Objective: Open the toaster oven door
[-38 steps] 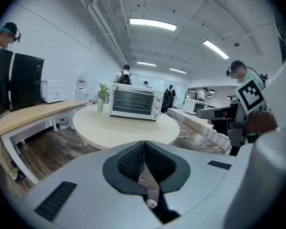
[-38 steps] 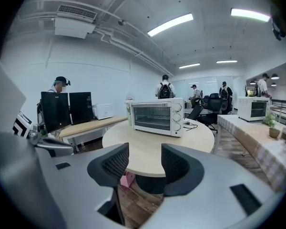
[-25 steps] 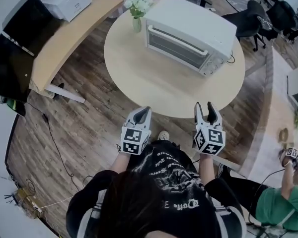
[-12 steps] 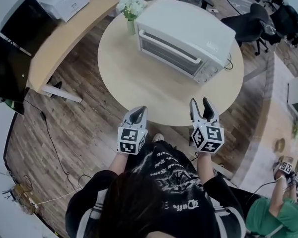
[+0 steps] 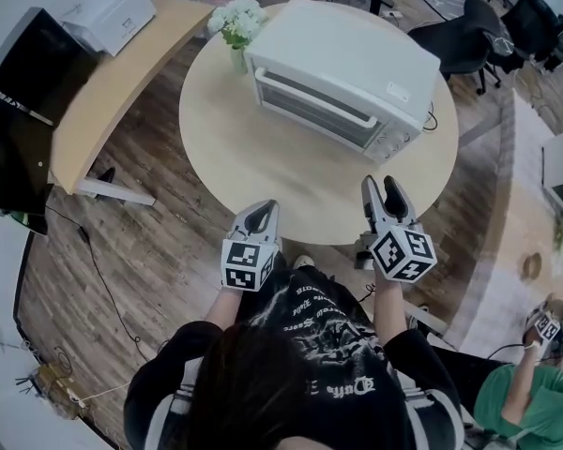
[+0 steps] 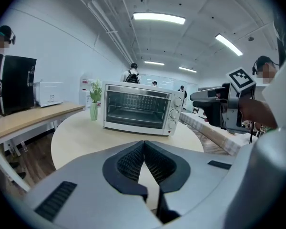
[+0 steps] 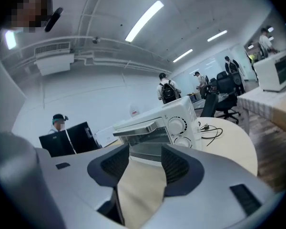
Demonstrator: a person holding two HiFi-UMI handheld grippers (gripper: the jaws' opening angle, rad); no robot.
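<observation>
A white toaster oven stands on the round table, its glass door closed and its handle bar facing me. My left gripper hovers at the table's near edge, jaws touching, nothing in them; its own view shows the oven straight ahead. My right gripper hangs over the table's near right part, short of the oven's knob end. Its jaws stand apart and are opening, with nothing between them. The oven with its knobs fills the right gripper view ahead.
A vase of white flowers stands left of the oven. A power cord trails off its right side. A curved wooden desk with a white box lies left. Office chairs stand behind; another person is at lower right.
Both grippers have come forward to the table's near edge, the right one further over the tabletop. The oven sits nearer in view. Its door has stayed closed.
</observation>
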